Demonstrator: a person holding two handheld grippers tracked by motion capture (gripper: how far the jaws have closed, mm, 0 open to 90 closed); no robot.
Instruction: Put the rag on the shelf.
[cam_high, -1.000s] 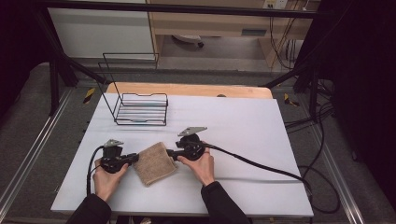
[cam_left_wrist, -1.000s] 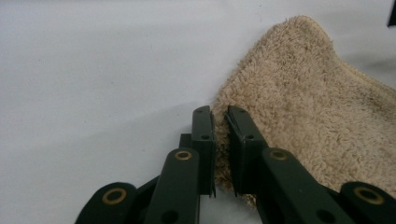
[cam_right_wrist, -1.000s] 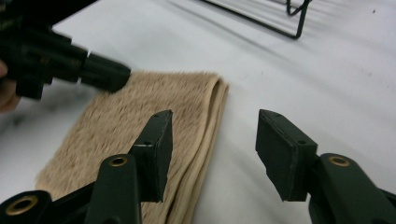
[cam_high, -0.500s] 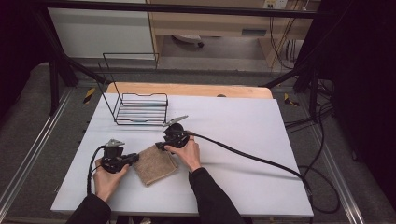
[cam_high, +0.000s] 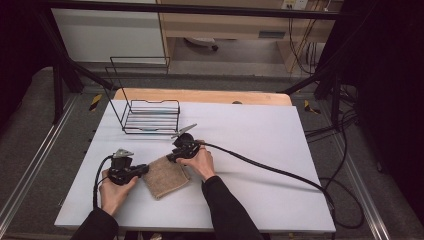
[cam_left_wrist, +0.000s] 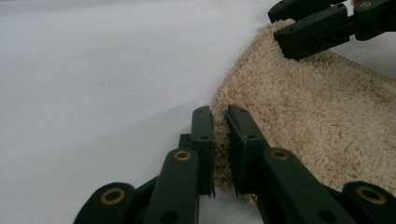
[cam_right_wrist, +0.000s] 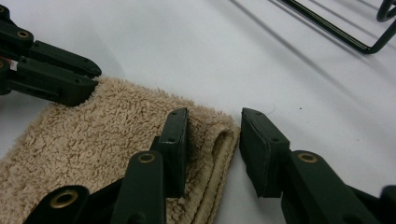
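High view, tan fluffy folded towel (cam_high: 165, 176), left gripper (cam_high: 145, 170) clamping its edge, right gripper (cam_high: 170, 158) closing around corner.

we see a tan towel (cam_high: 165, 176), plain, no pattern. white table (cam_high: 260, 130). black wire rack (cam_high: 150, 117). black grippers, brass-coloured rivets (cam_left_wrist: 182, 155), black cable (cam_high: 270, 167).

White bench (cam_high: 260, 130), top mostly bare. Black wire rack (cam_high: 150, 116) stands at its far left, tall wire back, low basket front. Wooden board (cam_high: 210, 96) runs along the bench's far edge. Black frame tubes and loose cables on the floor at right.
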